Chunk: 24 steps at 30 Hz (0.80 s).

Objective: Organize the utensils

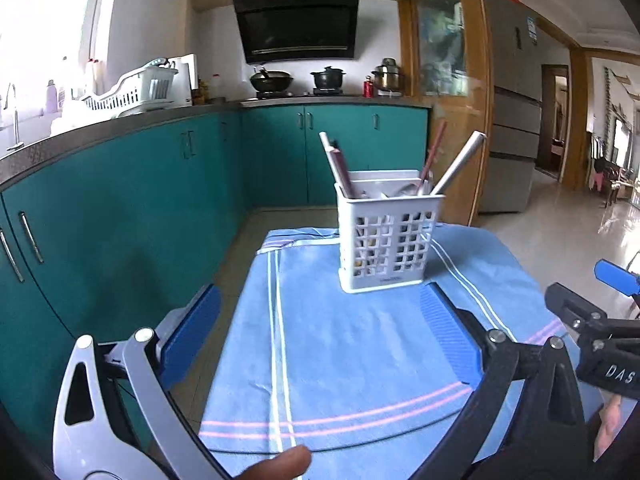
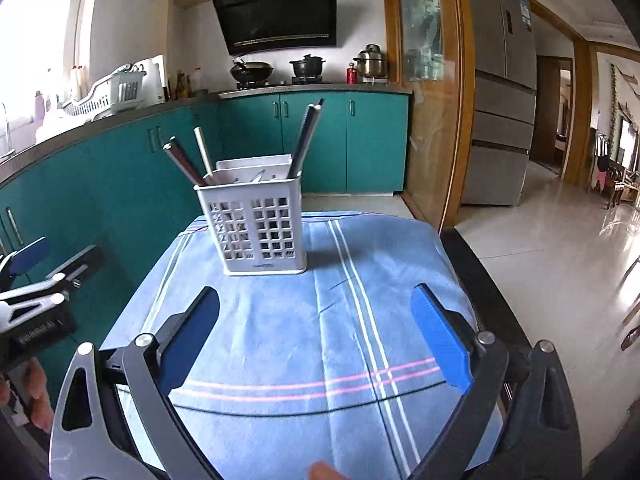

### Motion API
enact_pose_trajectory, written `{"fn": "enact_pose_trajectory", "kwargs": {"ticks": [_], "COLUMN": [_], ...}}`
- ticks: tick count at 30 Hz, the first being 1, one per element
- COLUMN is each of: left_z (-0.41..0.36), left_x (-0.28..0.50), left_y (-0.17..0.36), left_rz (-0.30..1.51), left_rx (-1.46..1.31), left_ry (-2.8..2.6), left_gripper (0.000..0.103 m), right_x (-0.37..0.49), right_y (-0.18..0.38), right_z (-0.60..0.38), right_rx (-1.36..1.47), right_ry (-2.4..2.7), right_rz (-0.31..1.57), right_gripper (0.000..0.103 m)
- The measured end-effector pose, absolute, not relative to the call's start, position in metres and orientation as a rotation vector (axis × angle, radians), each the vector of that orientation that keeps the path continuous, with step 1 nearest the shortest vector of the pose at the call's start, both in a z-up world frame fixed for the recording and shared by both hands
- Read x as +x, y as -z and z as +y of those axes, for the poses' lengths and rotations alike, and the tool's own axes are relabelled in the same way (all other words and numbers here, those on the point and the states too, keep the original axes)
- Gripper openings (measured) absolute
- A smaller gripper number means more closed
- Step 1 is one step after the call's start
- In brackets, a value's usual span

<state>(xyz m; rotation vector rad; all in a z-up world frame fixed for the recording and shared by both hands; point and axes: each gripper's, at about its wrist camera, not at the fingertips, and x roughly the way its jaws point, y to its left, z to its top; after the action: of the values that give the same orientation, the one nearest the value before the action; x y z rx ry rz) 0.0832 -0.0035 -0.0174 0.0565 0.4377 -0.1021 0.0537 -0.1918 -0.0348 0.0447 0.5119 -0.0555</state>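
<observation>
- While both of our grippers hang over the near half of the blue cloth (image 1: pixel 360 360), the white slotted caddy (image 1: pixel 390 244) stands upright ahead of them, toward the cloth's far edge.
- We have the left gripper (image 1: pixel 320 340) with its jaws spread wide and nothing between the blue pads; the caddy lies ahead of it and slightly to its right.
- We have the right gripper (image 2: pixel 316 336) equally wide open and empty; the caddy lies ahead of it and to its left.
- So the caddy sits roughly between our two lines of approach, and neither hand looks clearly nearer.
- Inside the caddy the utensils stand on end, their long axes near vertical but splayed: the dark chopsticks (image 2: pixel 184 162) and a pale handle (image 2: pixel 203 152) lean toward the caddy's left, and a silver handle (image 1: pixel 460 162) leans toward its right.
- We judge that the left-leaning handles suit our left hand and the right-leaning one our right, each jaw needing to close across a handle above the caddy's rim.
- No utensil lies loose on the cloth around the caddy.
</observation>
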Motion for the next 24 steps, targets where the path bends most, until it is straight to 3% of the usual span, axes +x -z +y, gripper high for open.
{"fn": "enact_pose_trajectory", "kwargs": {"ticks": [24], "left_z": [-0.004], "left_x": [0.057], "left_y": [0.008], "left_rz": [0.410], "left_rx": [0.078], "left_ry": [0.098], "left_gripper": [0.099], "right_x": [0.031], "right_y": [0.025], "right_z": [-0.178], "right_rx": [0.019], "right_ry": [0.081], "right_rz": [0.480], "right_gripper": [0.100]}}
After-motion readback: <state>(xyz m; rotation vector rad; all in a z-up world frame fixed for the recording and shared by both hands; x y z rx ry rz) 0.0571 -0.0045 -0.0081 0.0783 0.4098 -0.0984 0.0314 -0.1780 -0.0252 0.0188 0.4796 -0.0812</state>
